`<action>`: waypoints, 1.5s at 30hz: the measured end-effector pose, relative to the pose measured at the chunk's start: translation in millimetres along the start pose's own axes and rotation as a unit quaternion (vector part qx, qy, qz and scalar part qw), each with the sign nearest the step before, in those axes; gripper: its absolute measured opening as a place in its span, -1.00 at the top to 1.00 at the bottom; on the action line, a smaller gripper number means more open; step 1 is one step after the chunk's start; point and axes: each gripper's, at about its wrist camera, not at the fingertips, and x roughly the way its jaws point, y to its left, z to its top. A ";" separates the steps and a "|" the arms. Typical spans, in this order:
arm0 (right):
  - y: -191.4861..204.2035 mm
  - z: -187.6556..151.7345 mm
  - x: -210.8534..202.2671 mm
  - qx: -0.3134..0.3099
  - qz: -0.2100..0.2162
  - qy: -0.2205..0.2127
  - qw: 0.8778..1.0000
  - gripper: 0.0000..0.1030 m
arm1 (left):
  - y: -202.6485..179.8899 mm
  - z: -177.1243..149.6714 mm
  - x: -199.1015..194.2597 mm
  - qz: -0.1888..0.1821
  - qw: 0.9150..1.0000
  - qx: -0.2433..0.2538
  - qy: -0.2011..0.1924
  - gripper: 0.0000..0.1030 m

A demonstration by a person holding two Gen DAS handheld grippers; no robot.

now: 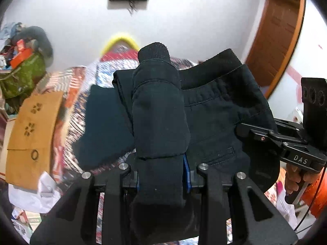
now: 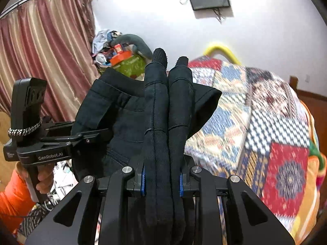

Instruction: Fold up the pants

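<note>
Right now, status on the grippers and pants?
Left gripper and right gripper both clamped on the black pants, held above the patterned bedspread. Nothing obstructing.

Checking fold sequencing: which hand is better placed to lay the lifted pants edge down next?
Left, probably. Left gripper and right gripper both clamp the pants, but the left view shows their remaining fabric lying ahead on the bedspread; the right shows only bedspread.
</note>
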 end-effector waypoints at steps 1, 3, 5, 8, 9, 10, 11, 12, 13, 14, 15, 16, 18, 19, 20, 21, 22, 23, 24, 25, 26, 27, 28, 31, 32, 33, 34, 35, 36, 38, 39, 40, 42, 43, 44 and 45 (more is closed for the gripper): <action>3.0 5.1 4.9 -0.005 0.002 -0.002 1.000 0.61 | 9.1 5.4 1.2 0.006 1.000 -0.004 -0.007 0.42; 6.7 19.4 21.3 -0.015 0.007 -0.005 1.000 0.61 | 25.9 14.5 6.7 0.013 1.000 -0.014 -0.016 0.42; 9.1 32.0 37.4 -0.016 0.013 -0.005 1.000 0.61 | 46.1 25.0 16.0 0.019 0.999 -0.024 -0.021 0.42; 8.7 50.5 69.1 -0.015 0.023 0.000 1.000 0.61 | 77.4 38.0 33.3 0.025 0.999 -0.042 -0.022 0.42; 9.6 57.0 82.6 -0.016 0.025 0.005 1.000 0.61 | 87.7 42.1 41.3 0.027 0.998 -0.048 -0.019 0.42; 10.1 61.8 93.4 -0.015 0.026 0.010 0.999 0.61 | 99.6 46.1 51.8 0.030 0.998 -0.056 -0.015 0.42; 10.1 65.9 105.9 -0.015 0.027 0.015 0.999 0.61 | 106.8 47.2 60.1 0.033 0.998 -0.060 -0.012 0.42; 8.8 70.5 121.0 -0.012 0.029 0.022 0.999 0.61 | 117.1 49.6 69.8 0.036 0.997 -0.062 -0.007 0.42; 7.1 74.1 136.3 -0.008 0.031 0.031 0.999 0.61 | 126.4 51.7 80.6 0.038 0.997 -0.063 -0.003 0.42; 6.7 75.6 144.2 -0.005 0.033 0.037 0.999 0.61 | 131.6 50.0 86.6 0.039 0.997 -0.065 0.000 0.42; 3.5 77.6 158.7 -0.001 0.038 0.045 0.998 0.61 | 141.0 50.2 97.3 0.039 0.997 -0.069 0.004 0.42; 0.1 78.6 168.4 0.002 0.042 0.050 0.998 0.61 | 151.2 49.8 109.5 0.036 0.996 -0.077 0.011 0.42; -7.7 78.9 195.5 0.013 0.047 0.061 0.997 0.61 | 172.1 48.3 133.9 0.029 0.994 -0.098 0.023 0.42; -8.3 78.3 202.7 0.014 0.047 0.064 0.997 0.61 | 176.6 46.5 141.4 0.027 0.994 -0.105 0.028 0.42; -10.2 77.4 214.1 0.013 0.045 0.069 0.997 0.61 | 184.8 45.5 152.3 0.024 0.993 -0.111 0.034 0.42; -12.7 76.7 227.4 0.009 0.042 0.078 0.996 0.61 | 191.5 43.5 163.7 0.023 0.992 -0.116 0.041 0.42; -14.0 76.7 238.3 0.002 0.037 0.087 0.996 0.61 | 199.8 40.5 177.6 0.021 0.991 -0.124 0.050 0.42; -16.8 76.1 252.6 -0.010 0.030 0.101 0.994 0.61 | 205.4 37.3 187.8 0.018 0.989 -0.132 0.057 0.42; -18.2 75.2 261.3 -0.017 0.024 0.110 0.993 0.60 | 213.9 31.8 203.7 0.011 0.987 -0.146 0.069 0.41; -20.2 74.3 270.8 -0.024 0.017 0.120 0.992 0.59 | 218.3 28.2 213.4 0.008 0.985 -0.154 0.077 0.40; -23.2 73.4 278.8 -0.029 0.010 0.129 0.991 0.57 | 221.9 24.6 222.1 0.006 0.983 -0.162 0.083 0.38; -25.9 71.3 285.7 -0.034 0.002 0.140 0.990 0.54 | 226.9 19.7 234.5 0.002 0.981 -0.169 0.093 0.37; -28.1 70.1 289.4 -0.040 -0.009 0.146 0.988 0.51 | 229.5 16.8 241.8 0.001 0.980 -0.173 0.103 0.35; -35.3 59.6 287.5 -0.042 -0.049 0.152 0.986 0.43 | 235.2 8.3 254.2 0.007 0.977 -0.175 0.123 0.25; -37.2 57.4 282.8 -0.041 -0.052 0.151 0.986 0.43 | 234.9 6.1 251.9 0.009 0.978 -0.173 0.120 0.24; -38.8 55.7 276.6 -0.041 -0.051 0.149 0.987 0.39 | 233.1 5.2 246.9 0.017 0.979 -0.169 0.116 0.23; -38.7 54.9 268.6 -0.043 -0.050 0.146 0.987 0.37 | 229.4 4.7 239.6 0.027 0.980 -0.162 0.112 0.23; -38.4 54.2 261.0 -0.044 -0.054 0.144 0.987 0.32 | 226.5 6.1 232.9 0.034 0.981 -0.157 0.111 0.22; -37.1 54.2 250.5 -0.045 -0.057 0.140 0.987 0.29 | 222.3 5.9 225.8 0.046 0.982 -0.150 0.109 0.22; -34.5 56.2 233.1 -0.044 -0.061 0.129 0.989 0.28 | 211.8 8.2 205.5 0.078 0.983 -0.130 0.103 0.22; -31.3 57.2 220.7 -0.047 -0.065 0.122 0.989 0.28 | 211.1 10.1 199.3 0.087 0.984 -0.123 0.100 0.22; -27.0 58.9 207.4 -0.051 -0.068 0.113 0.990 0.28 | 205.0 12.1 187.2 0.095 0.985 -0.114 0.092 0.22; -18.1 63.1 180.7 -0.057 -0.067 0.089 0.992 0.28 | 190.5 17.7 156.9 0.102 0.988 -0.098 0.069 0.22; -16.2 64.6 174.7 -0.059 -0.066 0.080 0.993 0.28 | 184.6 20.4 143.9 0.103 0.989 -0.093 0.059 0.22; -10.9 66.3 160.3 -0.062 -0.065 0.066 0.994 0.28 | 177.7 23.1 128.9 0.103 0.990 -0.089 0.047 0.21; -4.6 68.4 145.1 -0.066 -0.065 0.053 0.994 0.28 | 169.3 25.8 112.2 0.106 0.990 -0.083 0.033 0.21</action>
